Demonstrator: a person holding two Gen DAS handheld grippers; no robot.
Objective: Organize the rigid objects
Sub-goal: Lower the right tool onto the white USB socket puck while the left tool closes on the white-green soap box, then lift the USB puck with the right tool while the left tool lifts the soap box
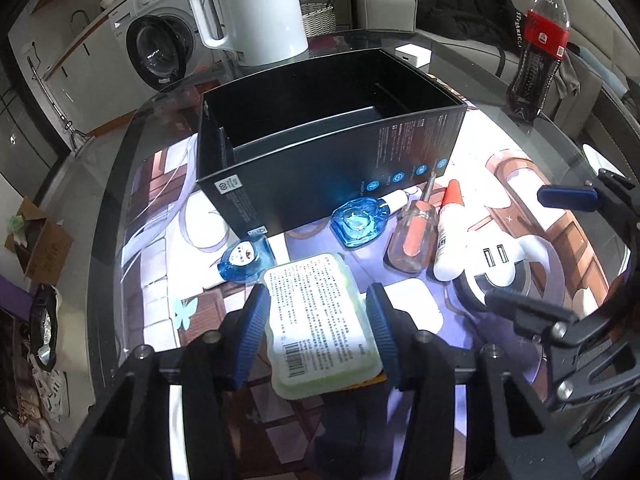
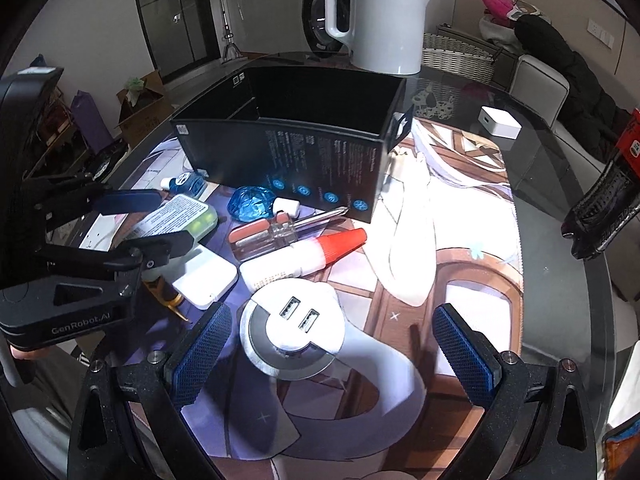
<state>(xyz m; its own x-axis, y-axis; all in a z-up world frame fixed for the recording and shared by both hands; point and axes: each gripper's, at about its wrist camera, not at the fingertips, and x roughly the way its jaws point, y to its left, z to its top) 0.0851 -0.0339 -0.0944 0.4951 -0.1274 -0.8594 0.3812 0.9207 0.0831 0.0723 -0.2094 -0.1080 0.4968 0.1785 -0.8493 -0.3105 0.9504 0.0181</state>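
Glass bench [image 1: 500, 80] with a printed mat [image 2: 460, 264] over its middle; all task items lie on the mat.

Black open-top box [image 1: 320, 168] stands upright at the far side of the mat, interior dark, contents not discernible. White kettle [image 1: 256, 12] behind it; cola bottle [image 1: 540, 44] stands on bare glass, well apart to the right.

Left tool [image 1: 318, 330]: blue pads [image 1: 254, 328] pinch a flat pale-green case [image 1: 320, 320] with a printed label, one pad on each long side. The case lies between the pads, near end tilted toward the camera; whether it rests on the mat I cannot tell.

Right tool [image 2: 332, 356]: jaws spread wide. The round white USB hub [image 2: 294, 330] sits on the mat between them, closer to the left pad, touching neither.

Between box and tools, in a cluster: white flat block [image 2: 206, 276] beside the case; screwdriver [image 2: 276, 230] with clear-and-orange handle, touching the white glue bottle with red cap [image 2: 304, 254]; two blue transparent pieces [image 1: 356, 220], [image 1: 246, 260] just in front of the box.
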